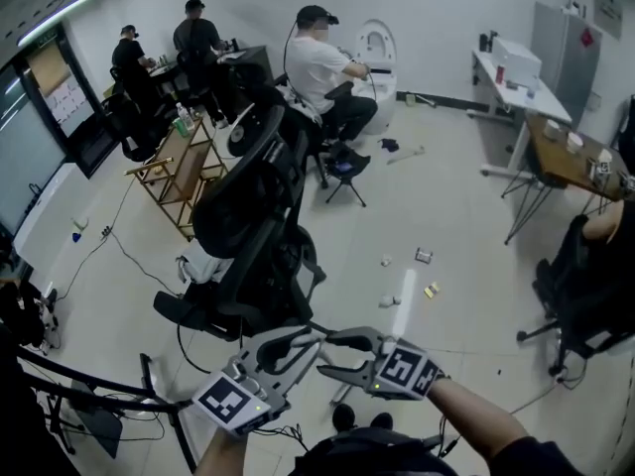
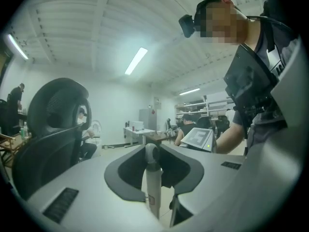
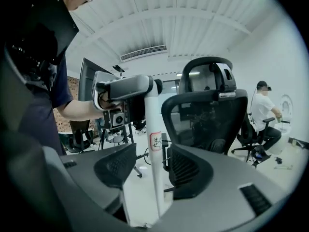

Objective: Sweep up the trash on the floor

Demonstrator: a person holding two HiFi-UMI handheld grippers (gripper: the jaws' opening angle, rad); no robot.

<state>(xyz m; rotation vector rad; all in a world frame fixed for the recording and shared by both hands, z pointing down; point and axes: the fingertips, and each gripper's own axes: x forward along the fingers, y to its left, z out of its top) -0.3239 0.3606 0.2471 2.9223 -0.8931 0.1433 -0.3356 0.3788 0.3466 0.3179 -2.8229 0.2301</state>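
Observation:
Several small bits of trash point(image 1: 424, 256) lie scattered on the pale floor ahead of me. A white broom handle point(image 1: 403, 305) stands upright in front of me. My left gripper point(image 1: 296, 343) is shut on its rounded top end point(image 2: 151, 152), which sits deep between the pads. My right gripper point(image 1: 345, 353) is open; the handle point(image 3: 153, 124) runs up between its spread jaws with a gap at the left pad. In the right gripper view, my left gripper point(image 3: 123, 88) clamps the top of the handle. The broom's head is hidden.
A black office chair point(image 1: 253, 216) stands close in front of me on the left. Behind it are a wooden rack point(image 1: 184, 172) and people seated at desks. A white toilet point(image 1: 377, 48) stands by the back wall. Tables point(image 1: 575, 157) and a seated person line the right side.

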